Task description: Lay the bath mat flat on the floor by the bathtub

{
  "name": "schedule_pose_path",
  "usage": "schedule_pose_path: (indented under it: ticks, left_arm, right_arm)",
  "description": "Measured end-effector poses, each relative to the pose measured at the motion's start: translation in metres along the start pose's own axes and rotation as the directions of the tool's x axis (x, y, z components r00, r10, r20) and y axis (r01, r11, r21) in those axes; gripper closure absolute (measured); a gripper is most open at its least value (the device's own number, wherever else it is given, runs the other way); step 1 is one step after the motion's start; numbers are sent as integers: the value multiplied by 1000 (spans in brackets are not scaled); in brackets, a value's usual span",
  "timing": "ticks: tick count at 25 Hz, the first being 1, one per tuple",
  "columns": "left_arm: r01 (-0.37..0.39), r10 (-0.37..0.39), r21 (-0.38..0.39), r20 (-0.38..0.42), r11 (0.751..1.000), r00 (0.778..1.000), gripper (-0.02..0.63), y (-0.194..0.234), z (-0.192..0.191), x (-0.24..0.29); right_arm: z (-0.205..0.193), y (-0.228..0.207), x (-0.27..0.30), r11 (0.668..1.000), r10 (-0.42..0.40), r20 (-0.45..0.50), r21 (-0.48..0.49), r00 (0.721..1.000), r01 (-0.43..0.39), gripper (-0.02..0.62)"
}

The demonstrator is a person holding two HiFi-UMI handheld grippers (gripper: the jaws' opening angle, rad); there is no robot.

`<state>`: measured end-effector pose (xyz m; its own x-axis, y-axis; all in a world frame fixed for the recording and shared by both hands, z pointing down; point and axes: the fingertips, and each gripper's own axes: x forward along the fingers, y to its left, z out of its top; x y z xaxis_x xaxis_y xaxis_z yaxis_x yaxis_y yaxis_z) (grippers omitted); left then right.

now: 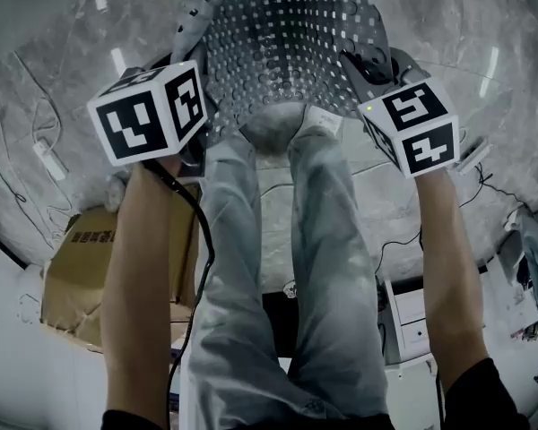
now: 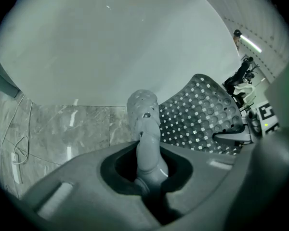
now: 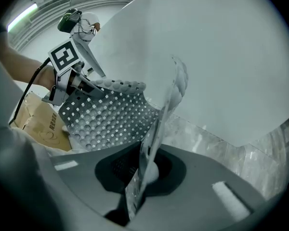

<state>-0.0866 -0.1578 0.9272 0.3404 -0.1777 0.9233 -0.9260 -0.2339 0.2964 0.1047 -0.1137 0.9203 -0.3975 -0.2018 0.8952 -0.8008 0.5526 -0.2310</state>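
The bath mat (image 1: 287, 34) is grey rubber, full of small holes, and hangs spread between my two grippers above the marble floor (image 1: 63, 52). My left gripper (image 1: 195, 77) is shut on its left edge; in the left gripper view the jaws (image 2: 147, 146) pinch a rolled lip of the mat (image 2: 202, 114). My right gripper (image 1: 369, 68) is shut on the right edge, and the mat (image 3: 111, 119) runs edge-on through its jaws (image 3: 145, 173). The white bathtub (image 2: 111, 47) wall rises just beyond the mat. The mat sags in the middle.
The person's legs in pale jeans (image 1: 278, 285) stand just behind the mat. A cardboard box (image 1: 76, 271) sits on the floor at the left. A white drawer unit (image 1: 412, 321) stands at the right. Cables (image 1: 18, 168) trail over the tiles on the left.
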Motion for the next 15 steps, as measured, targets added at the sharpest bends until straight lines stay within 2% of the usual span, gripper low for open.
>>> schedule_pose_path:
  ticks: [5,10,15]
  left_arm:
    - [-1,2,-23,2,1000,1000,577,14,-5,22]
    - [-14,14,-37,5,999,1000,575,30,-3,38]
    - [-8,8,12,-4,1000,1000,575,30,1,59]
  right_arm:
    - [-3,-17,20,1000,-30,-19,3,999,30,568]
    - [-2,-32,35,997,-43,-15,56,999,44,568]
    - [-7,-43,51,996,-44,-23,72,999,46,568]
